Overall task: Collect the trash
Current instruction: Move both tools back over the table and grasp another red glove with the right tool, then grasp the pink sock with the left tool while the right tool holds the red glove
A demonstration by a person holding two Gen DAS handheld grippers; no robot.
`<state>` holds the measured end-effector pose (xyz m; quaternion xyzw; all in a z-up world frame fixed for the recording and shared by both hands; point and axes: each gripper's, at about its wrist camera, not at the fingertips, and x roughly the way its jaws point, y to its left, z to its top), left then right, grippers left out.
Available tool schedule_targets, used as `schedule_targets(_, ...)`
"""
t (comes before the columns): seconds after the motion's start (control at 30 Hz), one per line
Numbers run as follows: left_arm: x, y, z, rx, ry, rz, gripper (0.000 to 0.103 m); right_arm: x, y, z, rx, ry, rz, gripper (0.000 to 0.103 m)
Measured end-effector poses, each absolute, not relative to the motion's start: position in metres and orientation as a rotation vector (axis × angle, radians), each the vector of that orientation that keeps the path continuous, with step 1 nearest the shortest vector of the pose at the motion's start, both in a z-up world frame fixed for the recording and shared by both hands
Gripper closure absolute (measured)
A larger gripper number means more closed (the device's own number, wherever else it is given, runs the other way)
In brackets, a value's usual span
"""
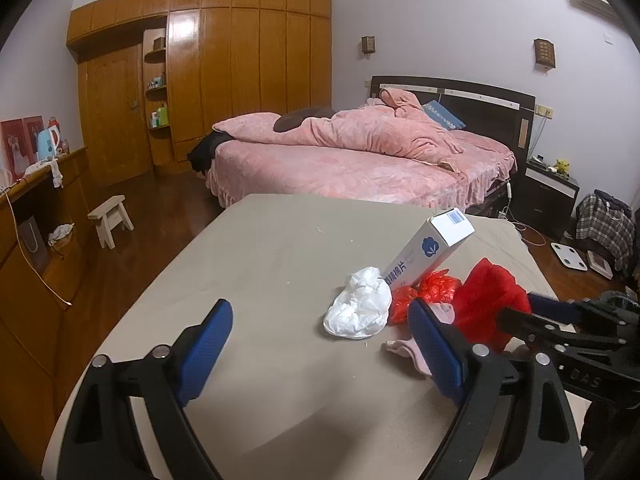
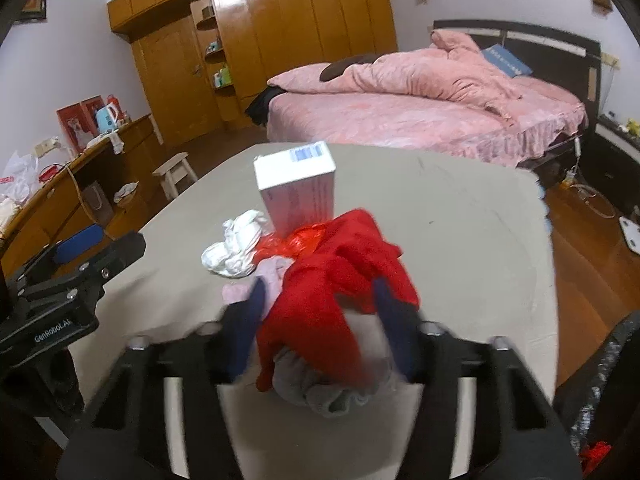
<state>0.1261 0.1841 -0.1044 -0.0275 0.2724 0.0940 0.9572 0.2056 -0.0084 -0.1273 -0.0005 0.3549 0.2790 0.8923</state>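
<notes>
Where the clutter sits: a beige cloth-covered bench carries the whole pile, toward its 3 o'clock side in the left wrist view.
Left tongs: blue-padded jaws spread wide, empty — hovering over bare cloth.
Right tongs: blurred, partly closed around the crumpled red cloth; grey fabric bunches beneath it.
White cardboard box: tilted, leaning on the pile at 12 o'clock of the red cloth.
Crumpled white plastic bag: just beside the box, at its 8 o'clock.
Red plastic bag: scrunched, touching the box's base.
Pale pink cloth: flat, beside the red cloth.
</notes>
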Motion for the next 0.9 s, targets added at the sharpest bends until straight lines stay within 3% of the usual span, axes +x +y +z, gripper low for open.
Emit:
schedule_targets(0.07, 0.126, 0.183, -0.104, -0.056, 0.552, 0.188, 0.016, 0.205, -0.009, -0.129, 0.018, 0.750, 0.607, 0.092)
schedule_targets(0.13, 0.124, 0.180, -0.104, -0.055, 0.552, 0.184, 0.016, 0.202, -0.010, -0.127, 0.022, 0.745, 0.624, 0.097)
schedule_targets(0.7, 0.117, 0.155, -0.092, -0.043, 0.535, 0.142, 0.017, 0.174, -0.048, -0.065, 0.095, 0.606, 0.645, 0.098)
schedule_targets(0.9, 0.121, 0.144, -0.104, -0.040, 0.566, 0.119, 0.019, 0.178, -0.073, -0.076, 0.116, 0.639, 0.574, 0.098)
